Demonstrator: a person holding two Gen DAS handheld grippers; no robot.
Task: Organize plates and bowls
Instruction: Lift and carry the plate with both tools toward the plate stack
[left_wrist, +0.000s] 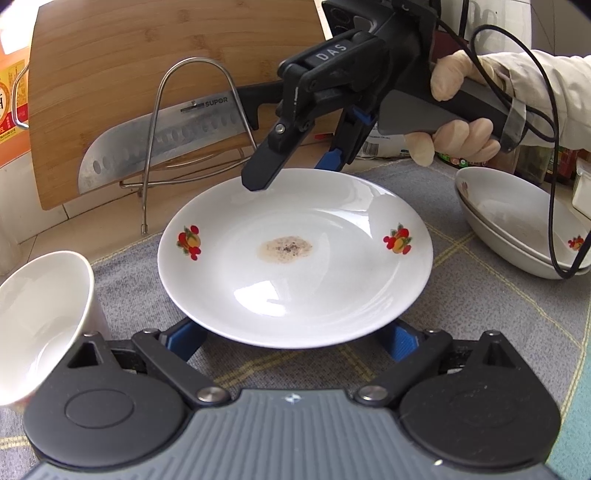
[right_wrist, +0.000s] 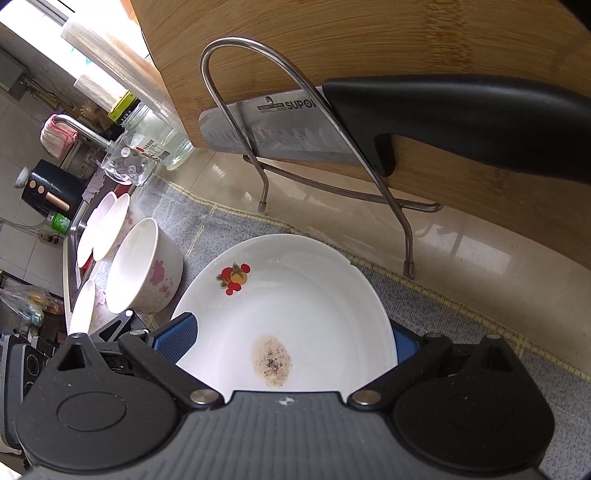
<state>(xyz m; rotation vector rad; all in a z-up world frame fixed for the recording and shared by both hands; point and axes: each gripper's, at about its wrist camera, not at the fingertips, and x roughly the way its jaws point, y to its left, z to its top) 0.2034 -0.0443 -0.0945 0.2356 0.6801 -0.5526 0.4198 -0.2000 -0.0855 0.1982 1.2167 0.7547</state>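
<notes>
Your left gripper (left_wrist: 291, 341) stands wide open, its blue pads (left_wrist: 183, 339) apart on either side of the near rim of the white plate (left_wrist: 295, 258); the rim hides the fingertips, so you cannot tell whether they touch it, and nothing is clamped. Your right gripper (left_wrist: 295, 170), held in a gloved hand (left_wrist: 458, 125), reaches in from the far side of the same plate. Its nearer finger (left_wrist: 260, 173) rests its tip on the far rim, and in the right wrist view the blue pads (right_wrist: 175, 341) stand wide on both sides of the plate (right_wrist: 295, 302), which fills the gap between them; whether they press on it is not clear. The plate lies flat in the middle of the grey checked mat (left_wrist: 461, 314), a brown speckled stain (left_wrist: 284, 249) at its centre and fruit prints on its rim. At the mat's left edge a white bowl (left_wrist: 40, 314) is cut off by the frame. Toward the right edge a stack of two deep plates (left_wrist: 517, 229) sits partly behind a black cable (left_wrist: 550, 184). Beyond the mat's far edge a wire rack (left_wrist: 195, 122) holds a knife (left_wrist: 159, 144) against a bamboo board (left_wrist: 147, 55). In the right wrist view flowered bowls (right_wrist: 144, 266) crowd the mat's left end, those behind hard to tell apart.
</notes>
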